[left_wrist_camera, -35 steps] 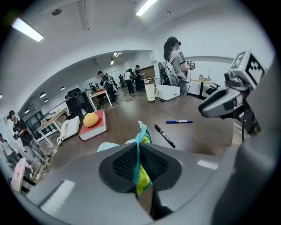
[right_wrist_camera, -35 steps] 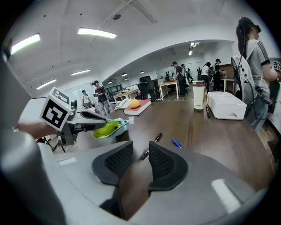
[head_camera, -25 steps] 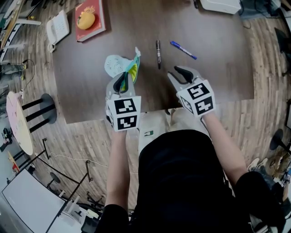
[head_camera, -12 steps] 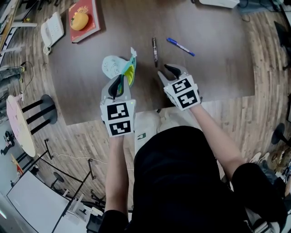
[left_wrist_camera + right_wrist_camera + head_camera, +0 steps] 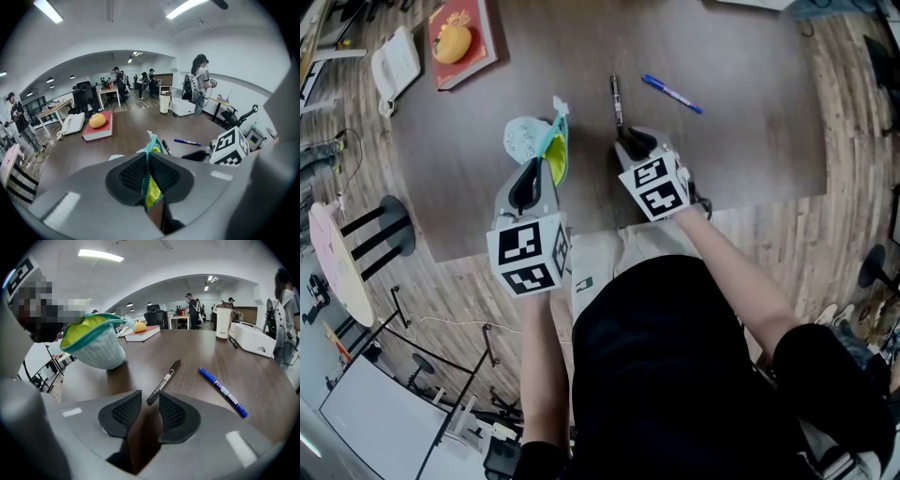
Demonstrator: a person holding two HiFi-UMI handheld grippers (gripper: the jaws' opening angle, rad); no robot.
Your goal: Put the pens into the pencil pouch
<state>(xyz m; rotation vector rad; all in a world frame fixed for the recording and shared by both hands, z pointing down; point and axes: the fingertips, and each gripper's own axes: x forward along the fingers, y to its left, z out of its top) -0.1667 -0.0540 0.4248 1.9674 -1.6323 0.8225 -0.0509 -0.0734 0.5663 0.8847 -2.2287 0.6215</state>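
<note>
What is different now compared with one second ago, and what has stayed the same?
The right gripper has come down and forward to the near end of the black pen. Its jaws stand open there, not yet gripping. The left gripper stays shut on the zipper edge of the pencil pouch. The black pen and the blue pen lie where they were.

Bright even light fr. ceiling strips (image 5: 101, 255); soft shadows; fisheye warp w/ dark corners in gripper views.
</note>
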